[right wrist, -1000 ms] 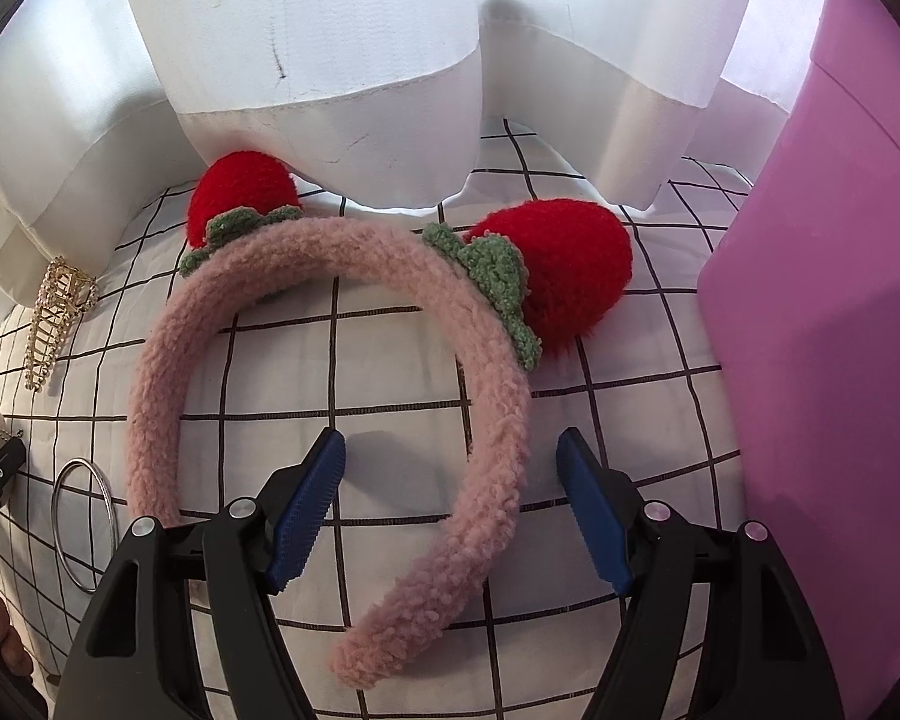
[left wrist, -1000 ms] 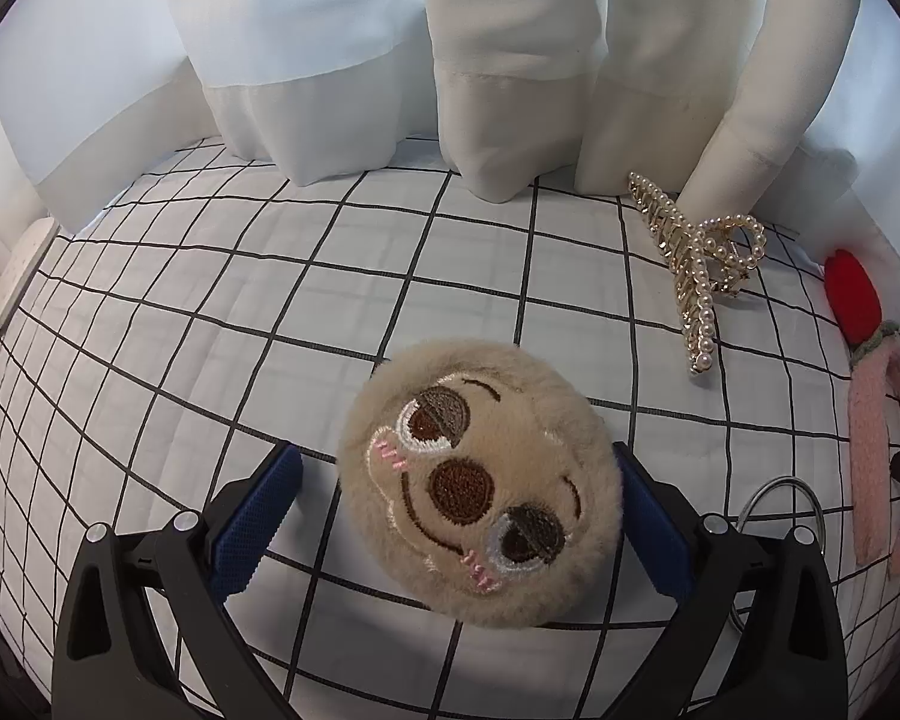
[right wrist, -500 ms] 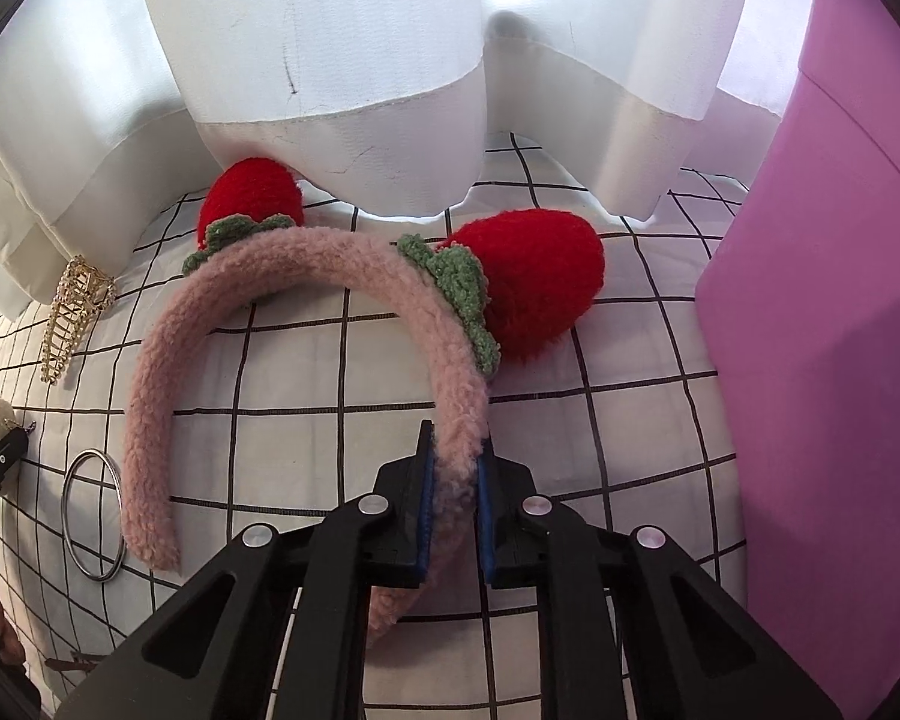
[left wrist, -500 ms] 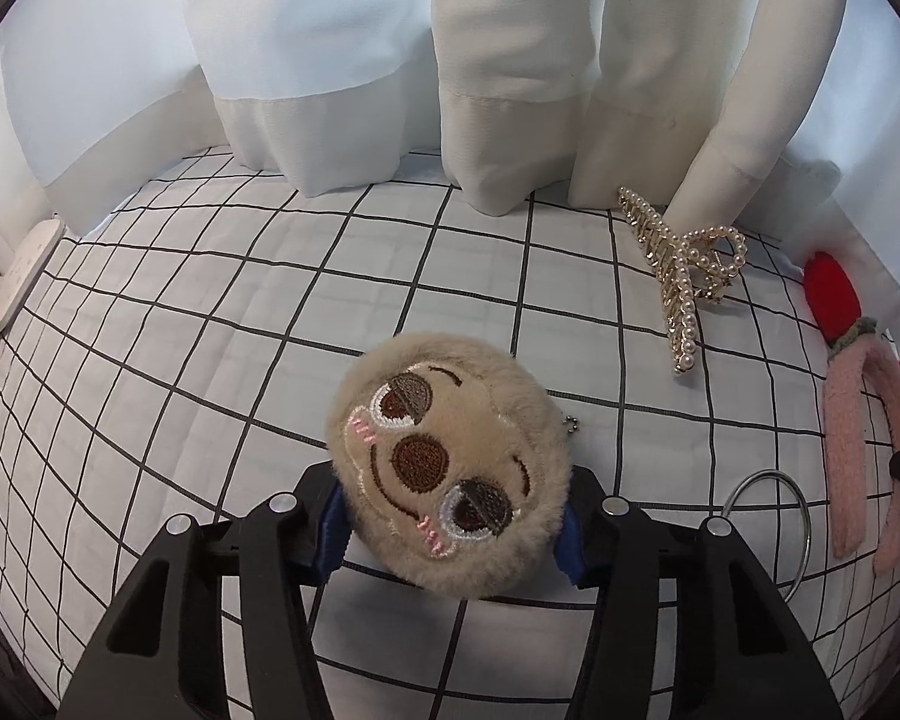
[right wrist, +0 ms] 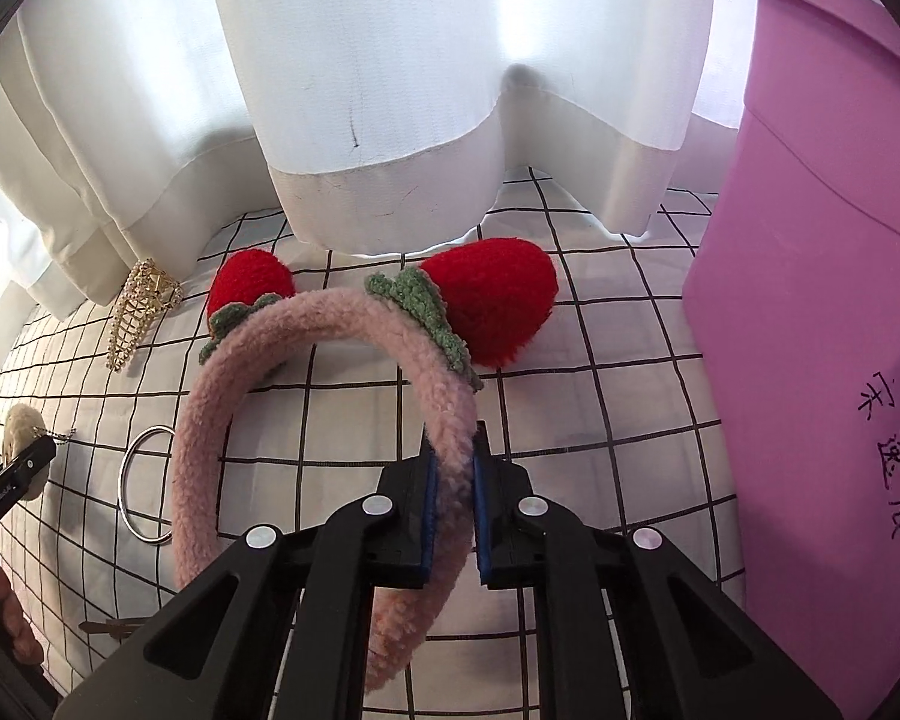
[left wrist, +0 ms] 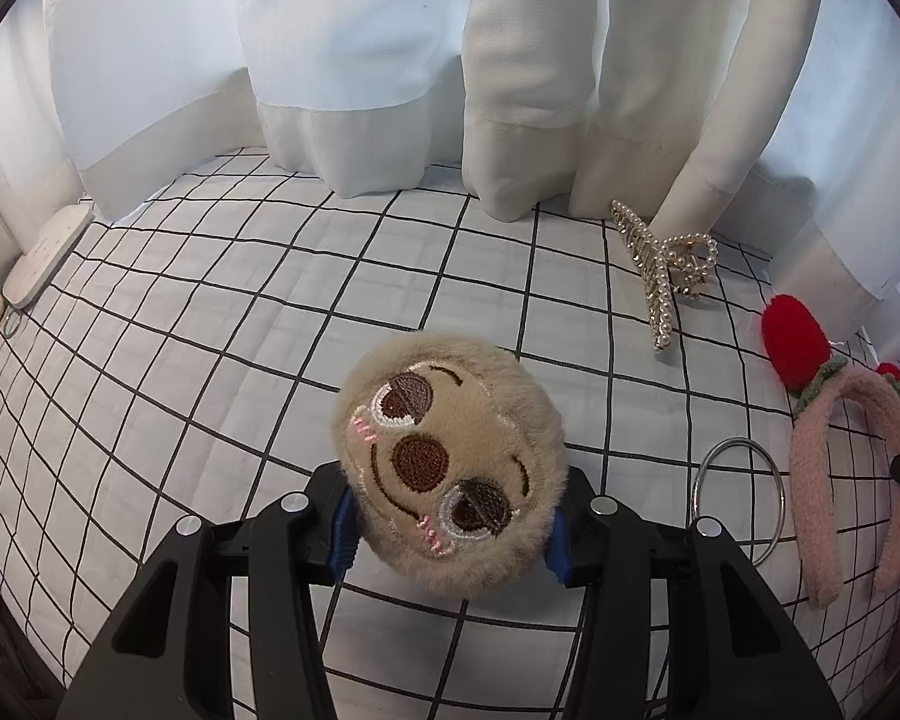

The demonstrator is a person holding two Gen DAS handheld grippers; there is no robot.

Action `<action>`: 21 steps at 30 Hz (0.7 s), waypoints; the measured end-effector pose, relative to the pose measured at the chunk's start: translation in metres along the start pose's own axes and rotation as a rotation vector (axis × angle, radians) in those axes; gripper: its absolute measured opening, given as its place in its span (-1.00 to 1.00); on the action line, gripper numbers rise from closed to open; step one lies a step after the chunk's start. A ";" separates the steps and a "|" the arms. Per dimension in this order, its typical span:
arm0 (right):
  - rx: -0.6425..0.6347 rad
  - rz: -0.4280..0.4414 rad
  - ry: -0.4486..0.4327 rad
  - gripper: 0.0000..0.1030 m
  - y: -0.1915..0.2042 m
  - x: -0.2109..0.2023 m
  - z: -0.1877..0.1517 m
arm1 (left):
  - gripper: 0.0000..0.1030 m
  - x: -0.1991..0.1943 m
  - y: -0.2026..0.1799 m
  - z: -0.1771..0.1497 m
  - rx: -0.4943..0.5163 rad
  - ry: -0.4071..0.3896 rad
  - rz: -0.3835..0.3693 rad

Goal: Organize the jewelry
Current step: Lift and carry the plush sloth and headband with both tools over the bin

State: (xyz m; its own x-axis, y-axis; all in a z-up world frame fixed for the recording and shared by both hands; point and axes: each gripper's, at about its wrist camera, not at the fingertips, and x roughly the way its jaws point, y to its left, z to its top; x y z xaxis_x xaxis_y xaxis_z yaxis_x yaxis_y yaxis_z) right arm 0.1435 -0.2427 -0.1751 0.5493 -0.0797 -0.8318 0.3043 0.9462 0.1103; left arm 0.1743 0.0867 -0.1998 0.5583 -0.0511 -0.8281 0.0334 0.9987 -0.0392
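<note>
The left gripper [left wrist: 450, 531] is clamping the plush sloth face [left wrist: 448, 465], blue pads [left wrist: 341, 534] pressing into the fur on both sides, jaws spread only as wide as the plush itself. The toy is sitting right at the fingertips, face up and tilted, bulging forward over the checked cloth [left wrist: 222, 324]; whether it is touching the cloth or hanging just above it is impossible to tell. Off to its right the silver ring [left wrist: 738, 501] is lying flat, and farther back the pearl hair claw [left wrist: 666, 264] is resting near the curtain [left wrist: 510, 78] hem.

Over on the other side, the right gripper [right wrist: 453, 516] is pinching the pink fuzzy headband [right wrist: 330, 354], jaws nearly together with just the band's right leg between them. The band is arching away from the fingertips, its two red strawberries [right wrist: 492, 300] lying toward the curtain, its left leg trailing down beside the ring. The purple bin [right wrist: 810, 324] is standing just to the right, handwritten characters on its wall, its top cut off by the frame.

The headband's lower end is disappearing under the gripper body. At the left edge only a sliver of the sloth and the other gripper's tip are showing, and a small dark object low on the cloth is too unclear to name.
</note>
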 end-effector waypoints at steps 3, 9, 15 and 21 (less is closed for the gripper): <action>-0.004 0.011 -0.012 -0.80 0.007 -0.013 -0.005 | -0.11 -0.012 0.002 0.001 0.002 -0.018 -0.009; -0.020 0.029 -0.053 -0.80 0.014 -0.037 -0.005 | -0.11 -0.037 0.001 0.000 0.012 -0.048 -0.023; -0.035 0.046 -0.097 -0.80 0.018 -0.065 -0.007 | -0.11 -0.063 -0.007 -0.002 0.034 -0.081 -0.037; -0.032 0.068 -0.156 -0.80 0.013 -0.103 -0.005 | -0.11 -0.093 -0.020 0.000 0.063 -0.113 -0.068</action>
State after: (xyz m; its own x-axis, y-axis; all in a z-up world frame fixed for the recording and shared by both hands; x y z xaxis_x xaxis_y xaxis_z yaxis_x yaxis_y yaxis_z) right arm 0.0865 -0.2202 -0.0906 0.6829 -0.0603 -0.7280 0.2385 0.9604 0.1442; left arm 0.1219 0.0710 -0.1225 0.6425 -0.1228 -0.7564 0.1242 0.9907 -0.0554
